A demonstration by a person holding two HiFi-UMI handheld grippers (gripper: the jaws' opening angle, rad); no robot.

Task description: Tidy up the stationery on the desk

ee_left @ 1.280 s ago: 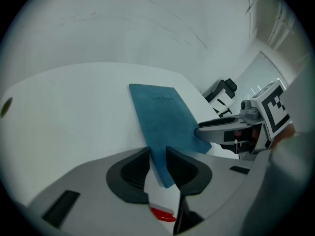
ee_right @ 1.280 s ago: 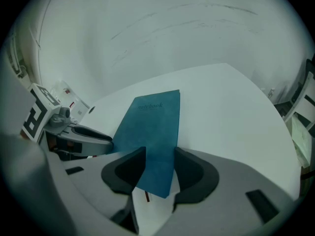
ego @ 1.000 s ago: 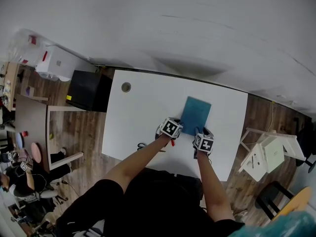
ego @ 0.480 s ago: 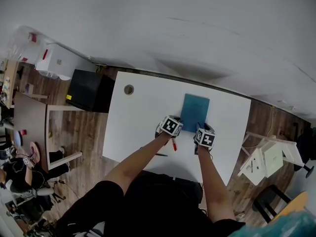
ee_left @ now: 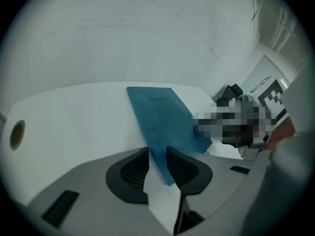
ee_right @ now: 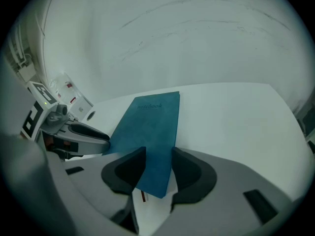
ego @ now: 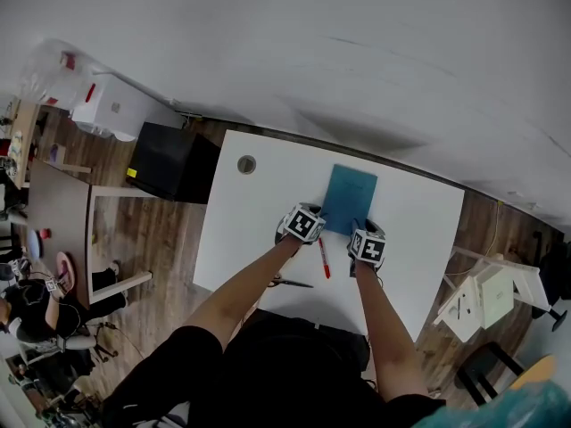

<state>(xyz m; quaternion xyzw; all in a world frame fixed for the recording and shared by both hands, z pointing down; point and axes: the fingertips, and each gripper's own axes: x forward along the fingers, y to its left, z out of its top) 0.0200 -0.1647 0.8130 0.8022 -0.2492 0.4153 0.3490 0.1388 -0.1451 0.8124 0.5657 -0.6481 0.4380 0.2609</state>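
The person is wearing a black top (ego: 294, 350) whose short sleeves are leaving both forearms (ego: 250, 283) bare. Beyond the black top, at the far end of each forearm, a cube is showing black-and-white square markers: the left cube (ego: 303, 224) is riding on the left gripper (ee_left: 157, 163), the right cube (ego: 368, 249) on the right gripper (ee_right: 158, 170). Each gripper's body is showing as smooth matte grey plastic, rounded in outline and widening toward the black top. Its two jaws are wearing black pads (ee_left: 132, 173), finely ribbed and curved like half-moons. A dark rectangular slot (ee_left: 60, 205) is marking the grey shoulder.
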